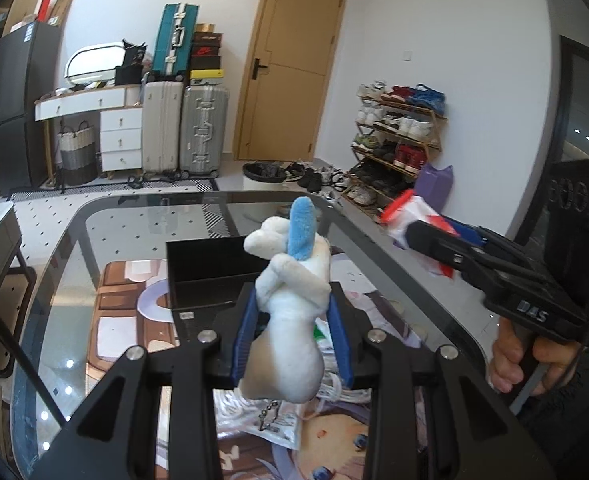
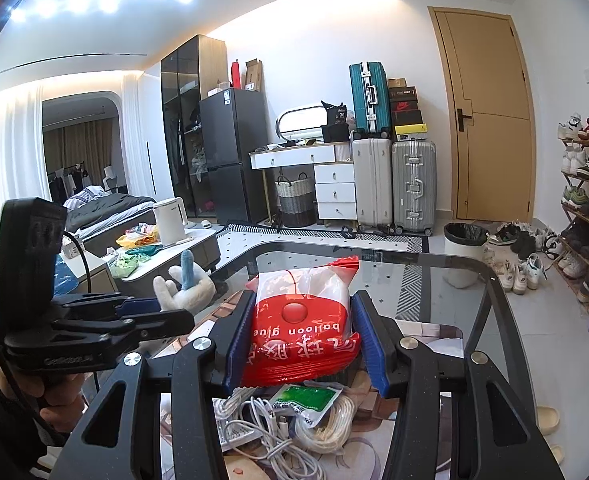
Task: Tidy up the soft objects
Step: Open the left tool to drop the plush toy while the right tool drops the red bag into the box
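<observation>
A white plush toy (image 1: pixel 294 328) with a blue ear is clamped upright between the blue pads of my left gripper (image 1: pixel 293 300), above the glass table (image 1: pixel 134 208). Just beyond it, an open black box (image 1: pixel 206 272) stands on the table. At the right of that view my right gripper (image 1: pixel 414 234) holds a red and white packet (image 1: pixel 408 210). In the right wrist view that balloon glue packet (image 2: pixel 302 320) fills the jaws of my right gripper (image 2: pixel 304 300), which press on its sides. To its left my left gripper (image 2: pixel 166 312) carries the plush toy (image 2: pixel 182 284).
White cables (image 2: pixel 262 420) and a green-labelled bag (image 2: pixel 306 400) lie on the table under the right gripper. Past the table's far edge are a bin (image 2: pixel 464 252), a shoe rack (image 1: pixel 398 136), suitcases (image 1: pixel 204 132) and a low side table with a kettle (image 2: pixel 170 220).
</observation>
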